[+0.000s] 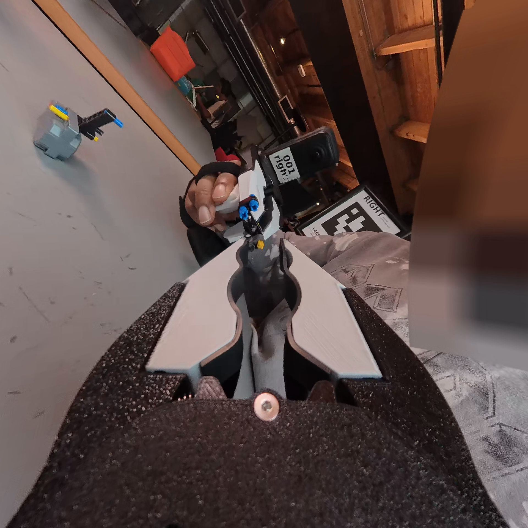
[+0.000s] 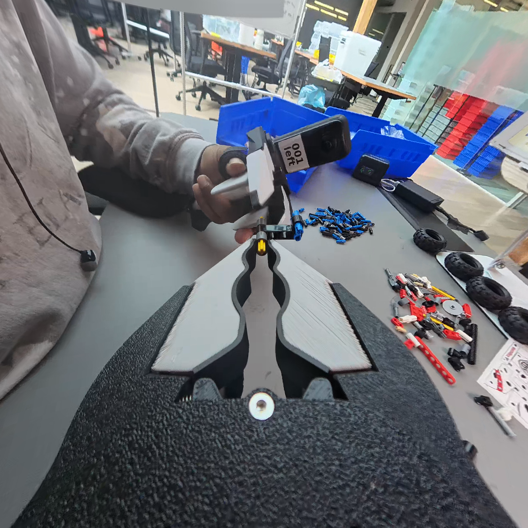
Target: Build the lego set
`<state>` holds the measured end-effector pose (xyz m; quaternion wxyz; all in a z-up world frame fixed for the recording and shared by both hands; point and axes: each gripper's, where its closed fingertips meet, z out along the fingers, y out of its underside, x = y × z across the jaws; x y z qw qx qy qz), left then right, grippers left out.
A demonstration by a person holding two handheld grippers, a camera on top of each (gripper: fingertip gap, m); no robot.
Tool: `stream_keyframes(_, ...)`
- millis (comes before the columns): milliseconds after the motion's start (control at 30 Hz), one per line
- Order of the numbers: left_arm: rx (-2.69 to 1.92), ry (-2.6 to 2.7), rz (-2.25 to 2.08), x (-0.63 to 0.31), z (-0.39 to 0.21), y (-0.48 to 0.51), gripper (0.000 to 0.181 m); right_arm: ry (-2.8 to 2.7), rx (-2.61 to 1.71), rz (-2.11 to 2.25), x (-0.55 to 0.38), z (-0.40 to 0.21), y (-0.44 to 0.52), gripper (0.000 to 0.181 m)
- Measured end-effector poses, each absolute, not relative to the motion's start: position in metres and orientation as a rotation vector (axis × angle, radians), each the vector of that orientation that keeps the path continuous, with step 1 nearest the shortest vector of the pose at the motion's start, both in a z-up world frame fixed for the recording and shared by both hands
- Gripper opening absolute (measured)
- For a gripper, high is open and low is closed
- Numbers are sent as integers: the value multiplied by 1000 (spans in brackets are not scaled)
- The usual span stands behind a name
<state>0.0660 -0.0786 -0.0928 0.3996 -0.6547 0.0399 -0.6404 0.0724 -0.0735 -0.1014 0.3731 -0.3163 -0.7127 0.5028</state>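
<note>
A small Lego sub-assembly hangs in the air between both grippers: a black beam (image 2: 277, 228) with blue pins (image 2: 297, 225) at one end and a grey bush (image 2: 260, 230) on a yellow axle (image 2: 260, 248) at the other. My right gripper (image 2: 261, 246) is shut on the lower end of the yellow axle. My left gripper (image 1: 263, 243) is closed around the bush end of the assembly (image 1: 250, 225). It also shows in the right wrist view (image 2: 267, 200), held by a hand. A grey motor-like build (image 1: 58, 133) with a black beam lies on the table at far left.
On the grey table (image 2: 328, 271) lie a pile of blue and black pins (image 2: 340, 224), a pile of red, grey and yellow parts (image 2: 428, 317), several black tyres (image 2: 464, 265) and a printed sheet (image 2: 508, 371). Blue bins (image 2: 285, 125) stand at the back. The person's sleeve (image 2: 128, 137) lies at left. The grippers are tip to tip, or close to it. The grey motor-like build (image 1: 58, 133) is about equally far from each gripper, around 20 centimeters.
</note>
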Motion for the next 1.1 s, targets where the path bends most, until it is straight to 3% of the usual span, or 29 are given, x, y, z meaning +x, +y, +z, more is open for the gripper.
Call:
stream_keyframes(367,-1759,394,-972,63,-98,-79,5,-1737,-889,1482,70,-94,-71,7)
stream_keyframes(533,-1750,467,-823,61,-98,-78,10,-1738,-916,1521,71,-94,-73,7)
stream_keyframes(1100,-1788,574,-681,67,-110,-81,6,-1762,-1007,1530,70,-106,-74,9)
